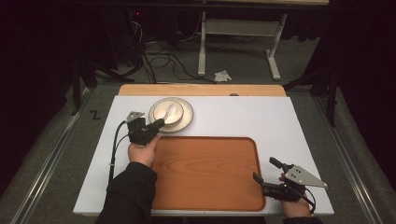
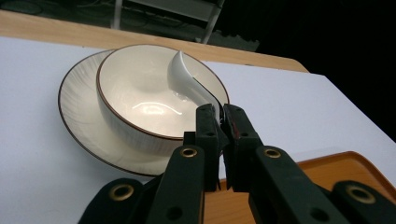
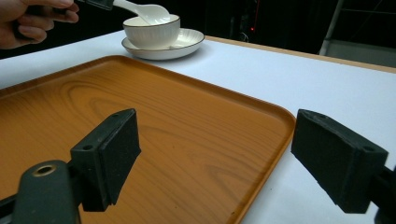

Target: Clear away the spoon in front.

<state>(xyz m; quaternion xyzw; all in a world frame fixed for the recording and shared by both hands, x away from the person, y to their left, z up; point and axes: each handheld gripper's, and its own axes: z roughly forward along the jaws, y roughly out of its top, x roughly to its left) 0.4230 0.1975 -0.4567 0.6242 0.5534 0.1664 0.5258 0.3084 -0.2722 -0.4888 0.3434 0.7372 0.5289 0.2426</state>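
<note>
While the glossy white ceramic spoon (image 2: 187,79) hangs over the cream brown-rimmed bowl (image 2: 140,100), its handle is clamped in the left gripper (image 2: 219,122). Bowl sits on a matching cream saucer plate (image 2: 77,109), on the white table (image 1: 261,116) beyond the orange wooden tray (image 1: 205,172). Right gripper (image 3: 215,154), jaws wide apart, hovers at the tray's near right corner.
</note>
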